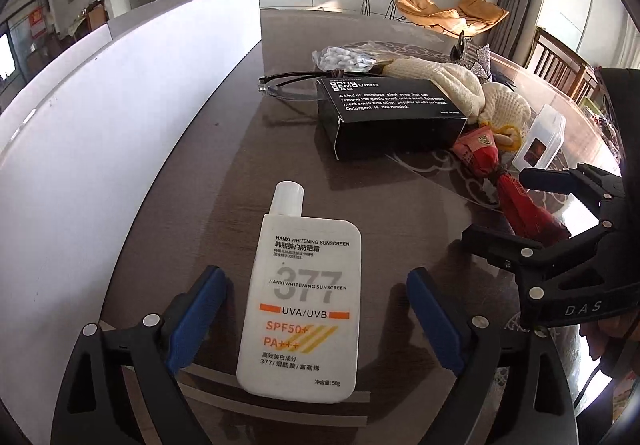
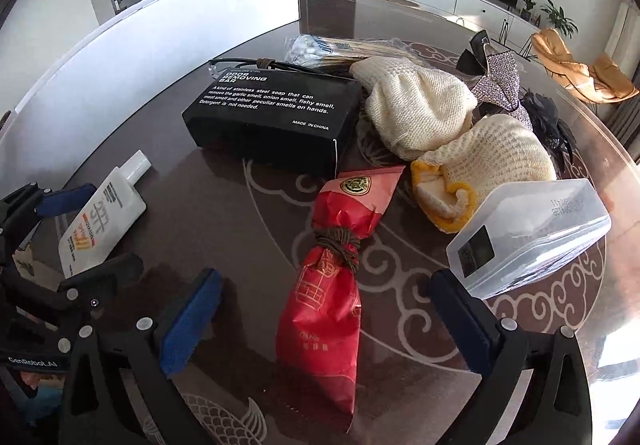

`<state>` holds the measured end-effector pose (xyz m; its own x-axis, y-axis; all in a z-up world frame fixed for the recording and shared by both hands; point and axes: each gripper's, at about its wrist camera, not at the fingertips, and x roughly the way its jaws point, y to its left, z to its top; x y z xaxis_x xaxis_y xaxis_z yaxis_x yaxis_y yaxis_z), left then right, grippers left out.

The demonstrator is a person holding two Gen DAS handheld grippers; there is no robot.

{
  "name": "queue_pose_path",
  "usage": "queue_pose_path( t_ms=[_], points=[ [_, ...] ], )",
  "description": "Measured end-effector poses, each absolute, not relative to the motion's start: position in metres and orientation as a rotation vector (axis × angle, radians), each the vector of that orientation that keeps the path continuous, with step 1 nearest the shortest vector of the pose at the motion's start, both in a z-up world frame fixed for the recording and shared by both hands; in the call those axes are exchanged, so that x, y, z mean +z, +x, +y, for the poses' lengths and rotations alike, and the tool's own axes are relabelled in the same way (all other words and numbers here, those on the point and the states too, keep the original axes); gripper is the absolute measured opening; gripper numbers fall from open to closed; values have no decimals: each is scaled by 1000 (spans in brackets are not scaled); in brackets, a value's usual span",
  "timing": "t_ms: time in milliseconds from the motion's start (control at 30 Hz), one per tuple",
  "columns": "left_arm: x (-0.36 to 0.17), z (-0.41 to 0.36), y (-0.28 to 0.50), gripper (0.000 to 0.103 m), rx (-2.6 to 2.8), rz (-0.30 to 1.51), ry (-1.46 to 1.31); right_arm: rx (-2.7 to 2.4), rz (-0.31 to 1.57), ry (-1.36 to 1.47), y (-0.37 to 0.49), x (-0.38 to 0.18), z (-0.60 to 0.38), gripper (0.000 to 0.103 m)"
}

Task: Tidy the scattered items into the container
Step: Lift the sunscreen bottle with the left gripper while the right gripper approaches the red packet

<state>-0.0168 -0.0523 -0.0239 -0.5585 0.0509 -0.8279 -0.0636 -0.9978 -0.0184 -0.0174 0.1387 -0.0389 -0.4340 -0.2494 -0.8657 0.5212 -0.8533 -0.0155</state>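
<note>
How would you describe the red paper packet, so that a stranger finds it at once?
On the dark patterned table, look just in front of the black box. The red paper packet lies there, between the open right tool fingers; only it is tied with brown string.

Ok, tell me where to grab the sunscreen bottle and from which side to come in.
Grip the sunscreen bottle across its flat body, just below the shoulder, coming from its bottom end with the left gripper. It lies flat, label up, cap pointing away. The open fingers already straddle its two long edges, which look narrower than the gap. The cap is probably too small for a steady hold.
</note>
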Motion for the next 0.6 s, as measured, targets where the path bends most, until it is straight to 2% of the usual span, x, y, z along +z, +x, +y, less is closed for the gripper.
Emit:
queue_pose_path(
  t_ms=[167, 267, 600],
  points=[
    [-25, -51, -17, 94, 2738, 32, -1433, -2310, 382, 1298, -32, -38, 138, 103],
    [-27, -48, -19, 103, 2729, 40, -1444, -2316, 379, 1297, -41, -36, 139, 103],
    [-28, -46, -22, 103, 2730, 34, -1466, -2344, 363, 1246, -55, -35, 146, 103]
  ],
)
